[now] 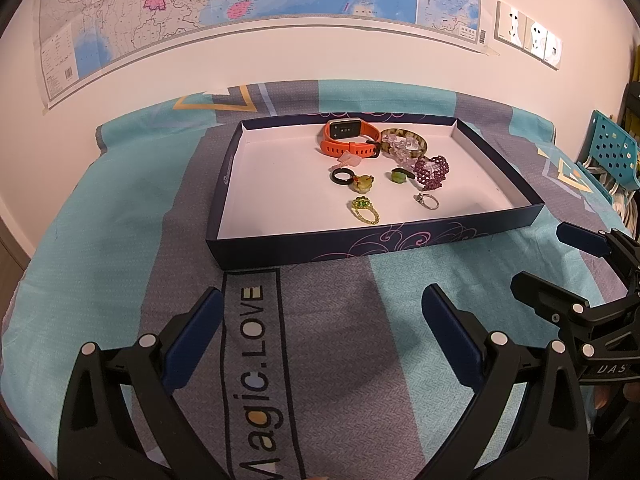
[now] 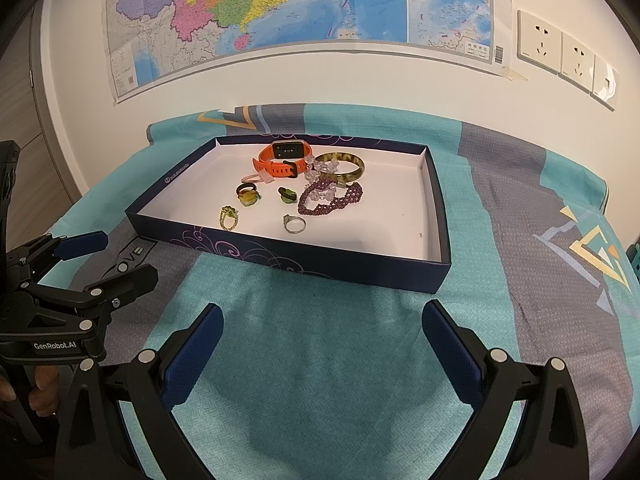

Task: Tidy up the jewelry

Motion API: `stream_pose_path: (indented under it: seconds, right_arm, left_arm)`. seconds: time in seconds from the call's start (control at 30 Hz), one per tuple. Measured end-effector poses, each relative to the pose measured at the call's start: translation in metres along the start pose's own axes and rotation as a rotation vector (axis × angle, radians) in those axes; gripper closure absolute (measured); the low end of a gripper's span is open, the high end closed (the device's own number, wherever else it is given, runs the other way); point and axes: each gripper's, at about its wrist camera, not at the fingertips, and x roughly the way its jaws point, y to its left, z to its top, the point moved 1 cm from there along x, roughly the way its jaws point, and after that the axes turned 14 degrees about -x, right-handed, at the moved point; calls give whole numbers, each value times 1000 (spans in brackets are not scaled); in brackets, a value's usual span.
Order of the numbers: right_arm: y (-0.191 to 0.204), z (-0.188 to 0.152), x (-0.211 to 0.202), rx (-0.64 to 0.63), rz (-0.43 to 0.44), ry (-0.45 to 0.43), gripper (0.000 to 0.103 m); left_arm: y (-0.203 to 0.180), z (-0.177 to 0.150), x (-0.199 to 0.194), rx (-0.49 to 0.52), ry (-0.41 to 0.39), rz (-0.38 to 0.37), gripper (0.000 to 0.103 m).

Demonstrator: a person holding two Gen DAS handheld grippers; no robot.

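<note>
Ahead of both wide-open, empty pairs of fingers, left gripper (image 1: 320, 320) and right gripper (image 2: 322, 332): shallow dark-blue cardboard tray (image 2: 288, 258) of clustered jewelry, small silver ring (image 2: 295, 224) nearest its front wall, slightly likelier for the right.

Woven cotton-looking bedsheet in teal and grey (image 2: 328, 360), matt, with a fine herringbone texture. On it, a shallow dark-blue cardboard box tray (image 2: 360, 268), smooth printed outside, plain matt white paper lining inside. In there: an orange rubbery-plastic watch band (image 2: 280, 166), matt, with a glossy dark screen; a mottled olive-brown bangle (image 2: 352, 168), polished and shiny like stone or resin; a maroon beaded bracelet (image 2: 340, 198), small glossy beads; clear, glassy crystal beads (image 2: 320, 170); a silver metal ring (image 2: 295, 224), bright sheen. Up close, black matt plastic gripper arms with blue rubbery finger pads (image 2: 192, 356) and shiny metal rivets. Behind, a glossy paper wall map (image 2: 280, 8).
</note>
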Motion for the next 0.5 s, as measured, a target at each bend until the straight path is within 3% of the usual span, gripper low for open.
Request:
stream_pose_path:
  seconds: [0.5]
  right_arm:
    - [0,0,-1,2,1,-1,7]
  left_arm:
    - [1,0,0,-5,-6,-12,6]
